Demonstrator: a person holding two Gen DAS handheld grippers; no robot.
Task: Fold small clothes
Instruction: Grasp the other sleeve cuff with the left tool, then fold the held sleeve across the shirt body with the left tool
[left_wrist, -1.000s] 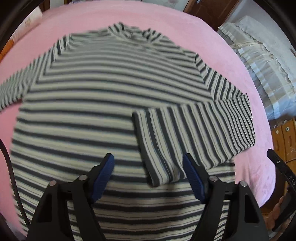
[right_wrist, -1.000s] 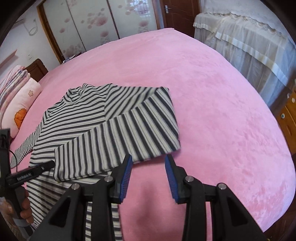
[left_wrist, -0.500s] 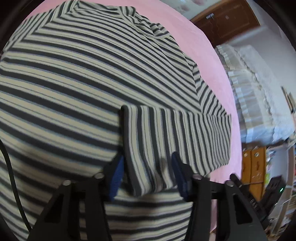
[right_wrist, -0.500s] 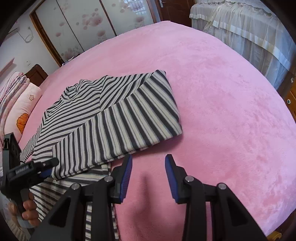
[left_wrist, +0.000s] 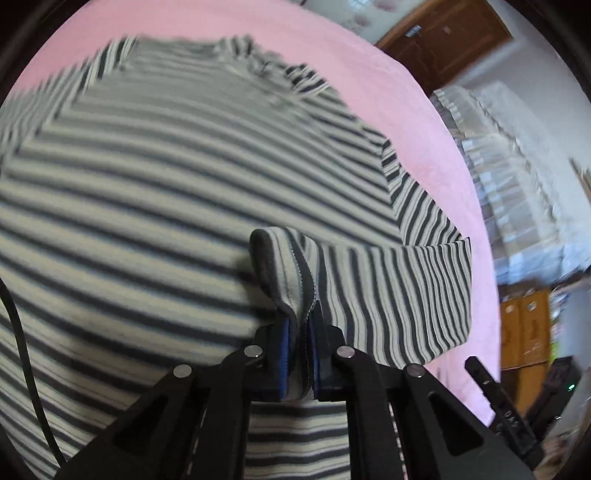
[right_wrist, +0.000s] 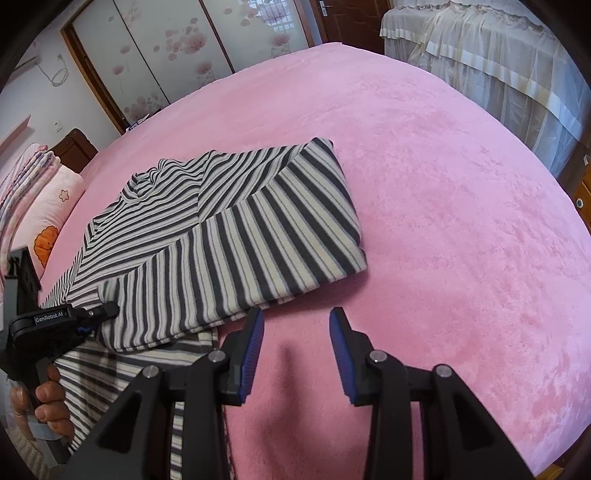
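**Left gripper pinches sleeve cuff; right gripper spread over bed**

The striped long-sleeve top (right_wrist: 207, 236) lies flat on the pink bed (right_wrist: 443, 206), with one sleeve (left_wrist: 388, 295) folded across the body. The left gripper (left_wrist: 299, 354) has just been closing, and its fingers (left_wrist: 283, 354) now clamp the cuff end of that sleeve, lifting it slightly off the top. The right gripper (right_wrist: 297, 350) is at the near right of the top, above bare bedcover, its fingers (right_wrist: 341, 354) moderately apart with nothing between them.

Sleeve cuff (left_wrist: 291, 273) between closed jaws
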